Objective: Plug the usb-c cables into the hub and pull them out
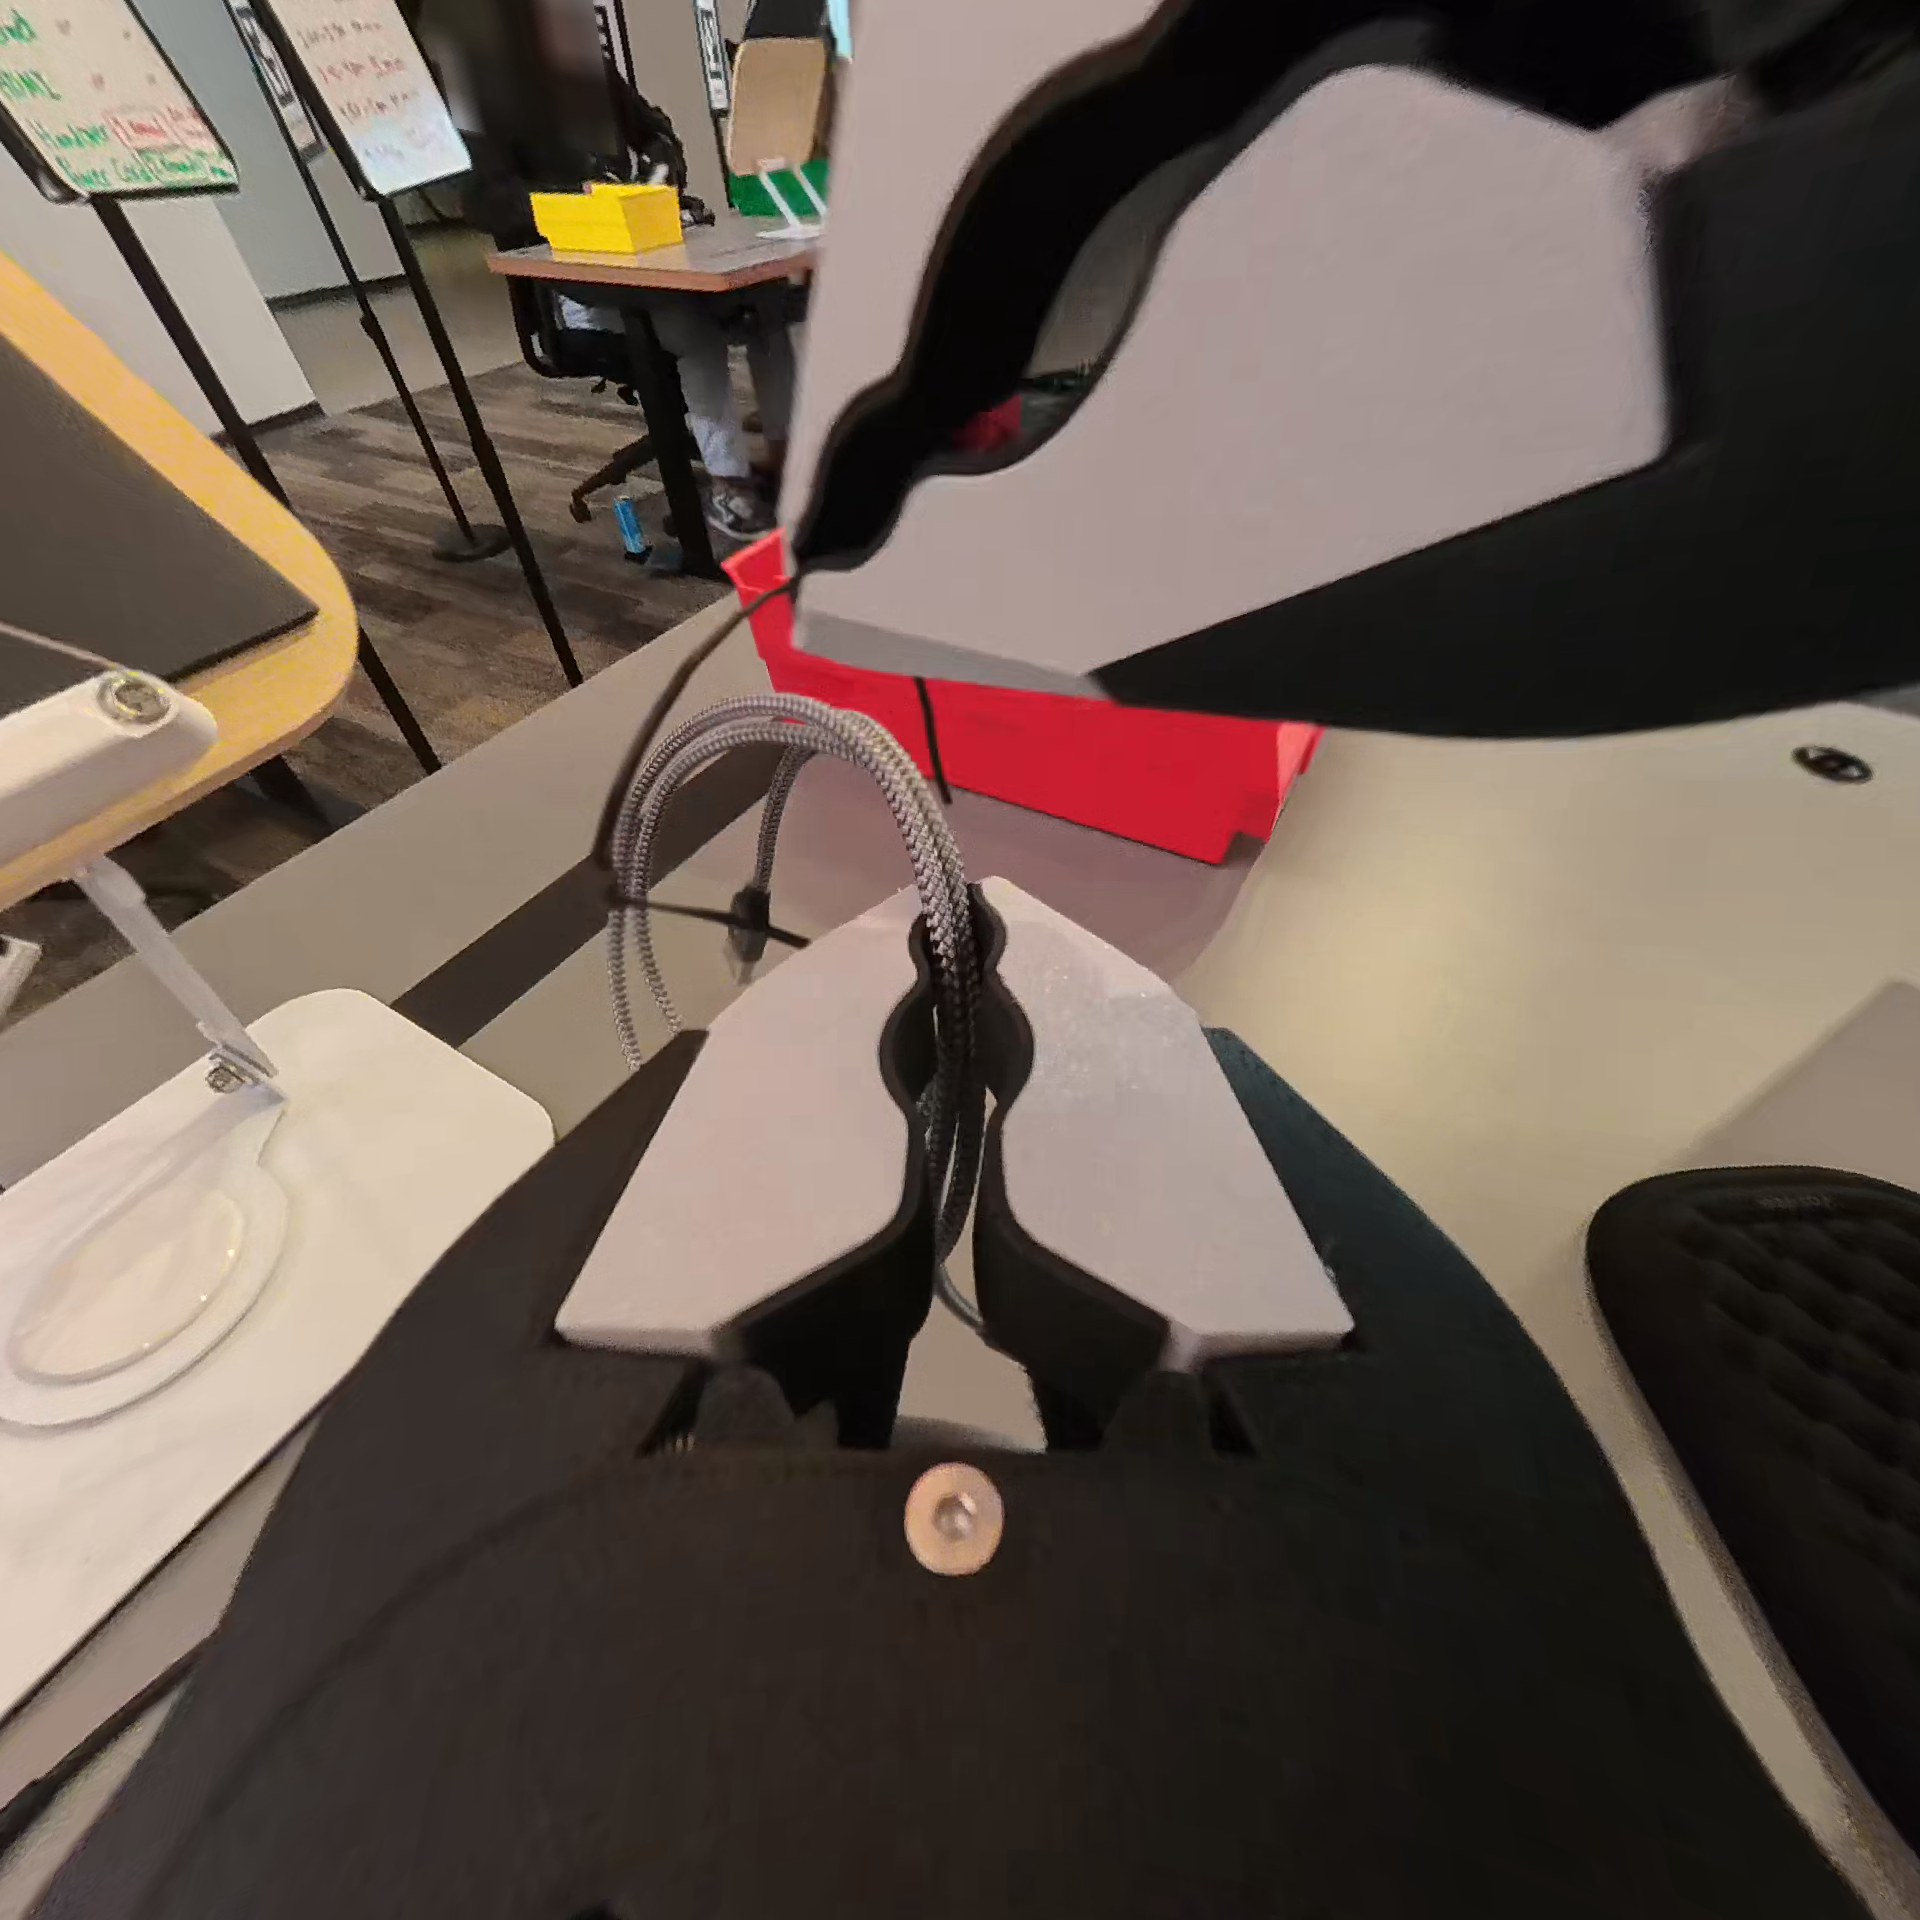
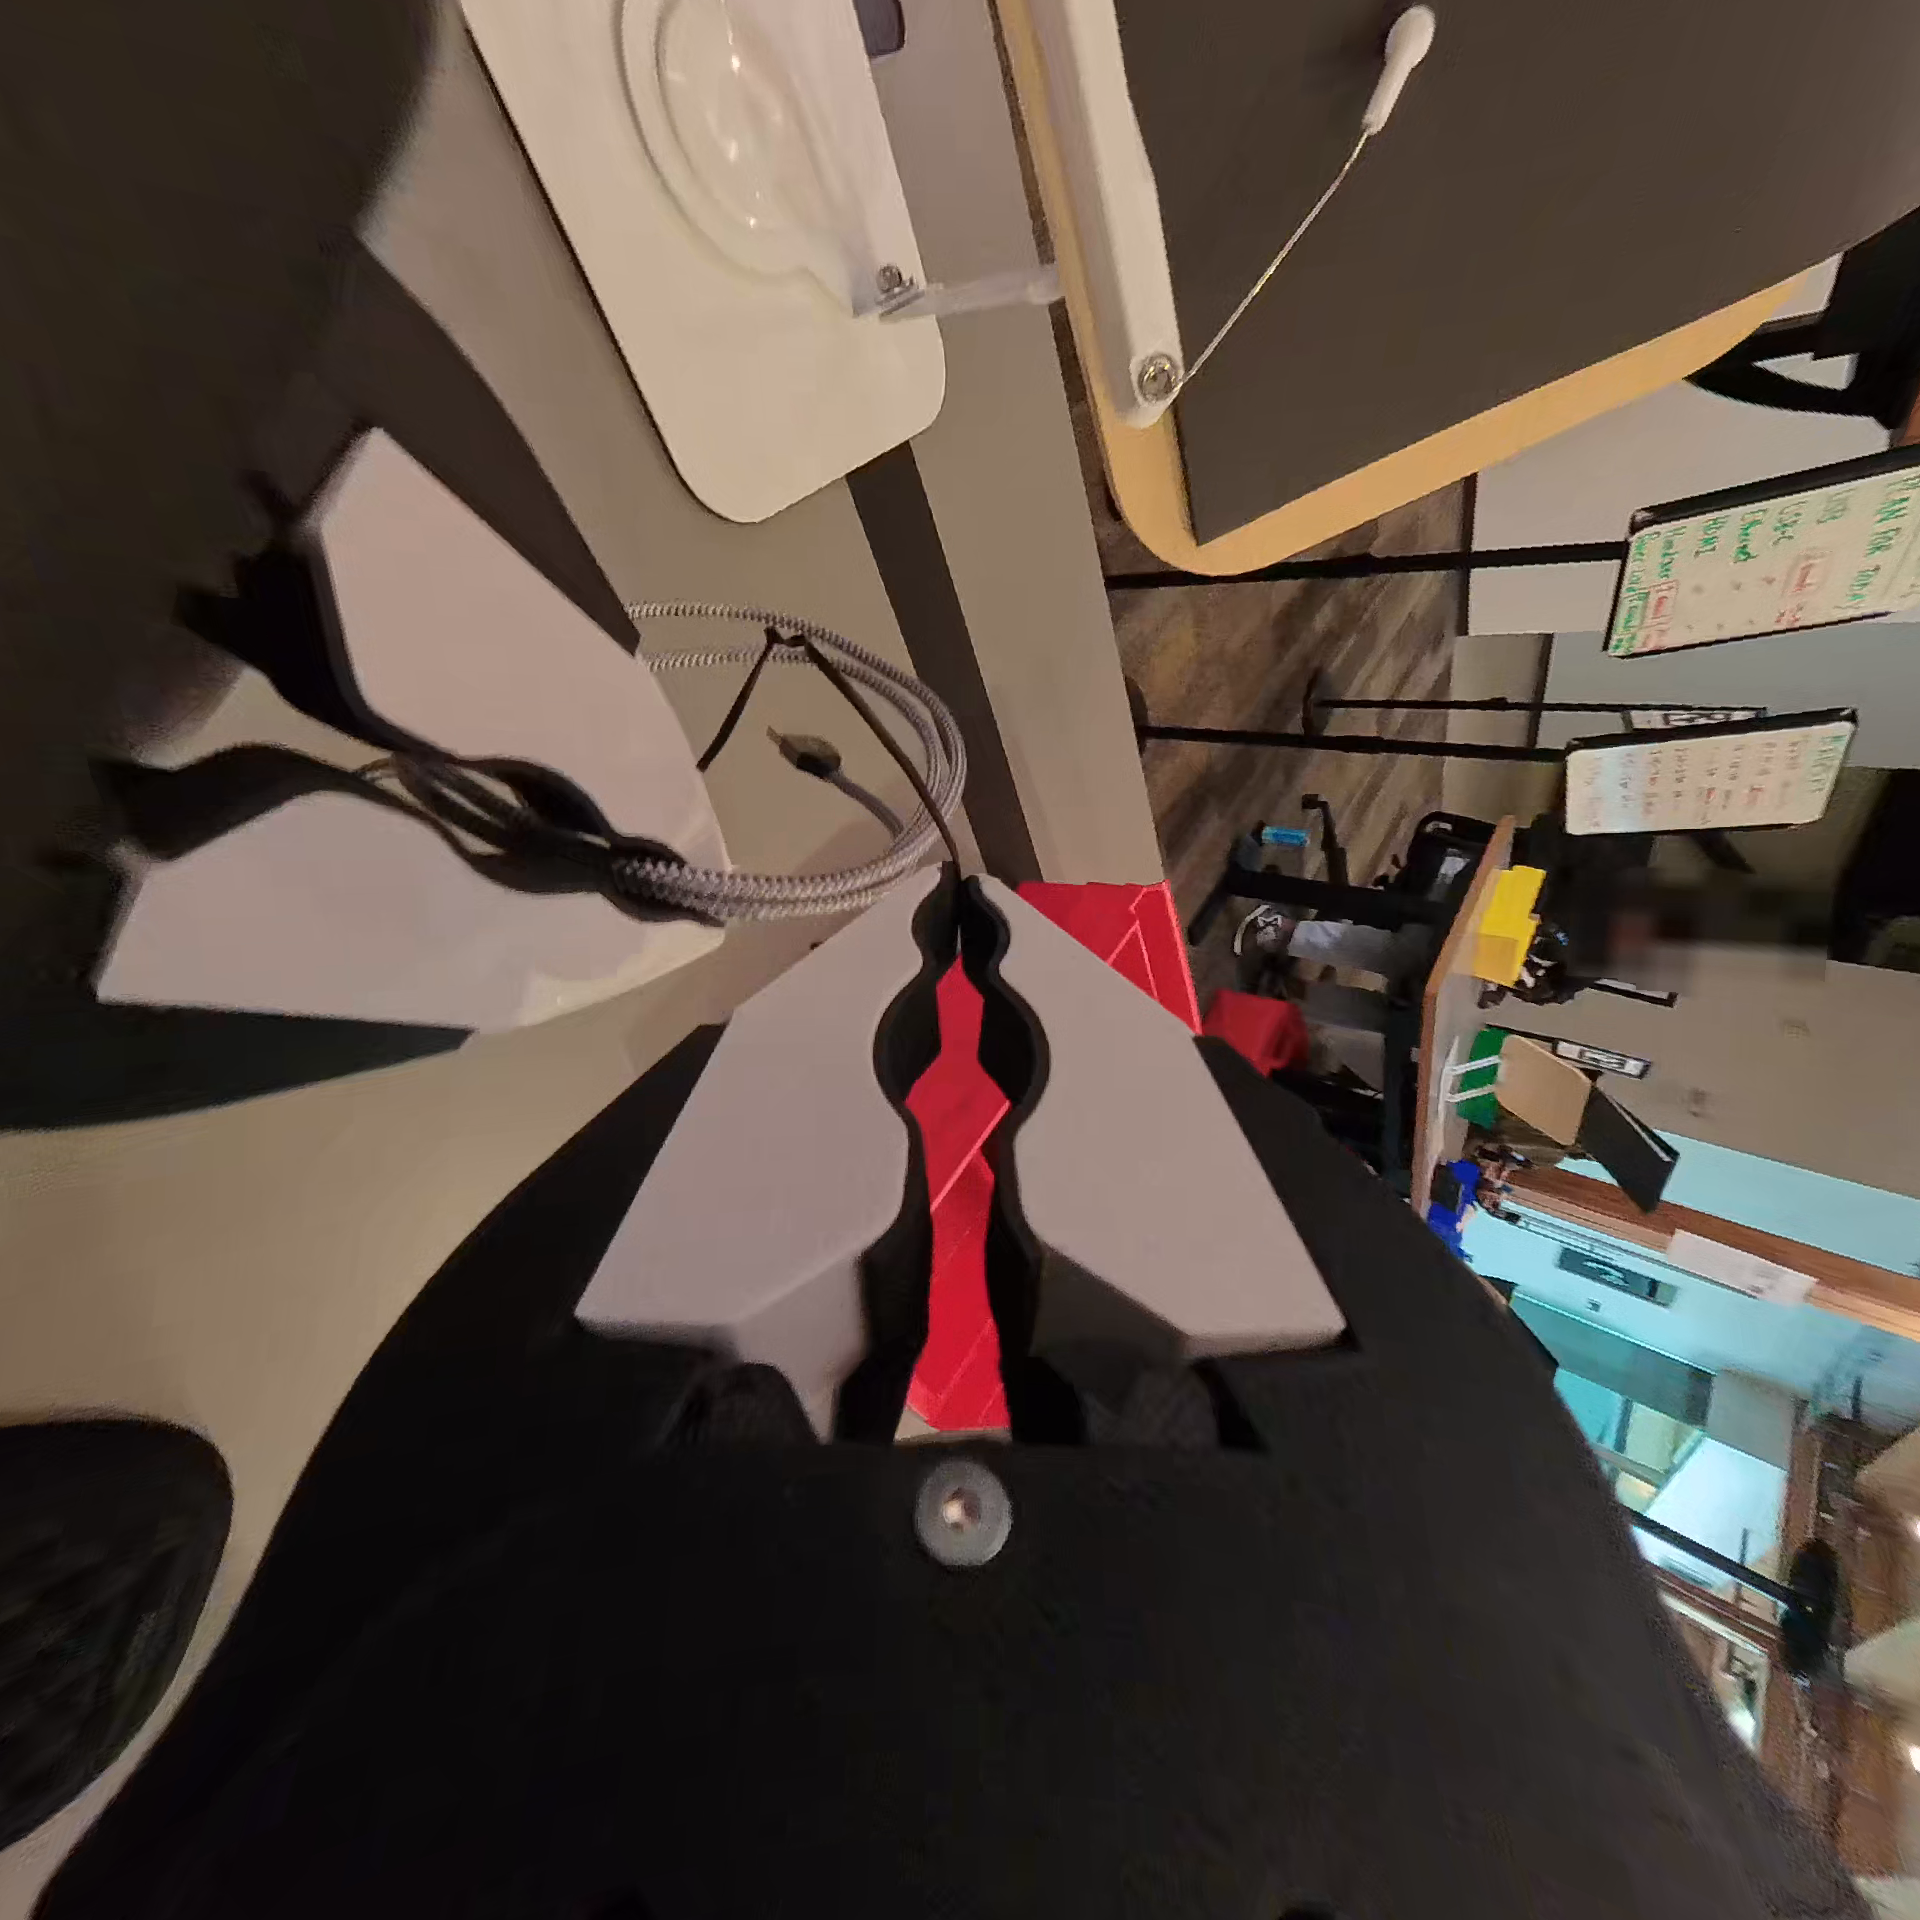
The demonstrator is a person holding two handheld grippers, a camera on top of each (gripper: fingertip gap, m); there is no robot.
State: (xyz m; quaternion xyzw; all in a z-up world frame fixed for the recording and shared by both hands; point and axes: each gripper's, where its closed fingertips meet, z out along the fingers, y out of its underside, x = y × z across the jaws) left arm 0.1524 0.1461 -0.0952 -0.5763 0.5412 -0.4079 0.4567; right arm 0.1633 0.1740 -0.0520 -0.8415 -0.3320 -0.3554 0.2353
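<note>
1. Left gripper (image 1: 961,914): jaws pinched on a bundle of grey braided USB cables (image 1: 914,821), held above the beige desk (image 1: 1455,935).
2. Bundle loops forward past the fingertips; one connector end (image 2: 805,750) hangs free.
3. Right gripper (image 2: 961,894): jaws pressed together on a thin black cable tie (image 2: 883,738) that runs to the bundle.
4. Red bin (image 1: 1091,748) behind, at desk edge.
5. Hub: can't tell where.

A red bin (image 1: 1081,748) sits at the far edge of the grey desk (image 1: 1455,935); a white stand base (image 1: 343,1226) lies left; a black mesh pad (image 1: 1787,1382) right; whiteboards (image 1: 114,104) and a yellow box (image 1: 608,216) stand beyond.
</note>
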